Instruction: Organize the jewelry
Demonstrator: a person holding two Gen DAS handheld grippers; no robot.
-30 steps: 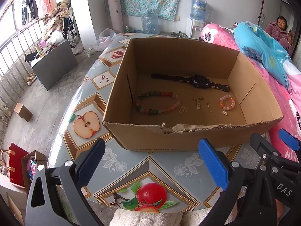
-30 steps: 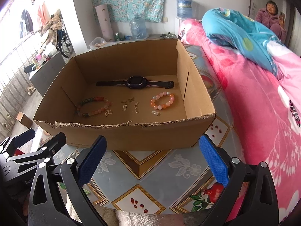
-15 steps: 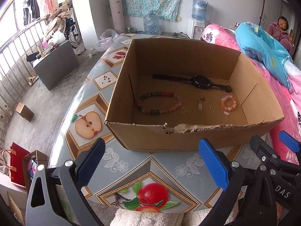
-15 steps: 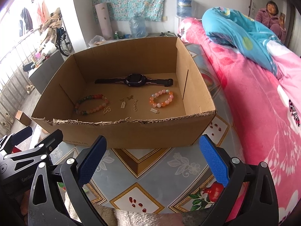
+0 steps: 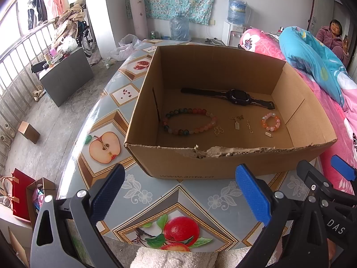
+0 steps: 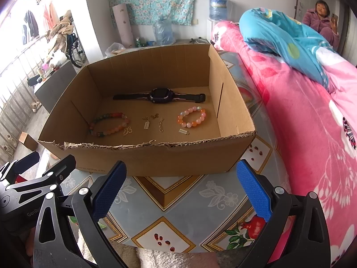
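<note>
The jewelry lies on the floor of an open cardboard box (image 5: pixel 223 163) with a torn front edge: a black watch (image 5: pixel 238 96) stretched flat along the back wall, a long bracelet (image 5: pixel 189 121) of mixed green, red and pale beads at the left, a small orange and pink bracelet (image 5: pixel 270 121) at the right, and between them a few tiny gold charms (image 5: pixel 236 125), each apart from the others. The box stands on a table (image 5: pixel 156 192) covered in a fruit-patterned cloth, beside a pink bed (image 6: pixel 301 116) with a blue quilt (image 6: pixel 281 35). Both claws hover over the table in front of the box, side by side: the left gripper (image 5: pixel 178 194) gapes wide and holds nothing, and the right gripper (image 6: pixel 180 192) is likewise spread and empty
</note>
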